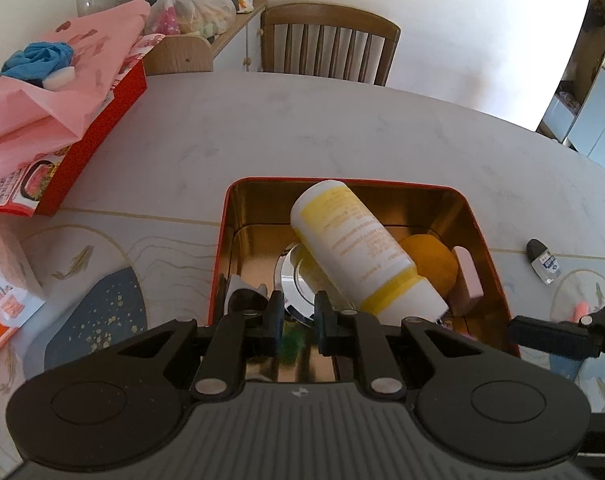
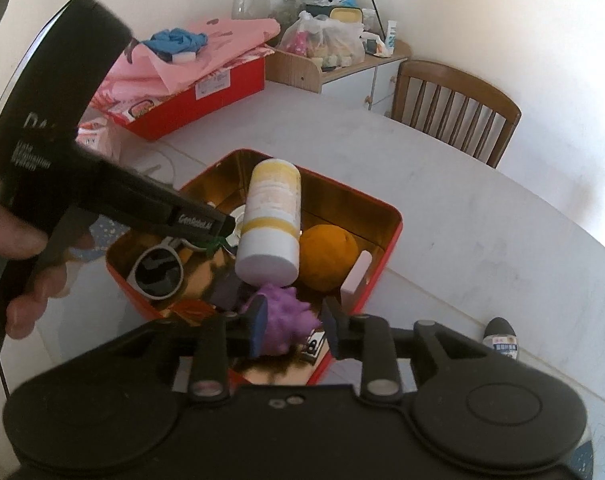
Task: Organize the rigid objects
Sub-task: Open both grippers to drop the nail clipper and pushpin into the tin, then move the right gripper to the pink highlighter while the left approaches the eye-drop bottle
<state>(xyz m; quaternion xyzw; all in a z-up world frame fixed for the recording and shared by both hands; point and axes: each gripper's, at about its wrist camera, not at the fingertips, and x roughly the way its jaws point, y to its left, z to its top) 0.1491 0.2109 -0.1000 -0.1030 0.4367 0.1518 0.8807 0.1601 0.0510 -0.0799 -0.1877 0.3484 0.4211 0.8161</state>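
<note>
My left gripper (image 1: 298, 316) fingers — spread, empty — may nudge the leaning white-and-yellow plastic bottle (image 1: 358, 248) inside the red metal tin (image 1: 490, 264).

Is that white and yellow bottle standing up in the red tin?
No, tipped: the bottle leans slanted, base against the red tin wall, cap end low.

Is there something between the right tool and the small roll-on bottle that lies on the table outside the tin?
Nothing visible blocks it. The roll-on bottle lies on the bare table, just right of the right tool, outside the red tin.
</note>
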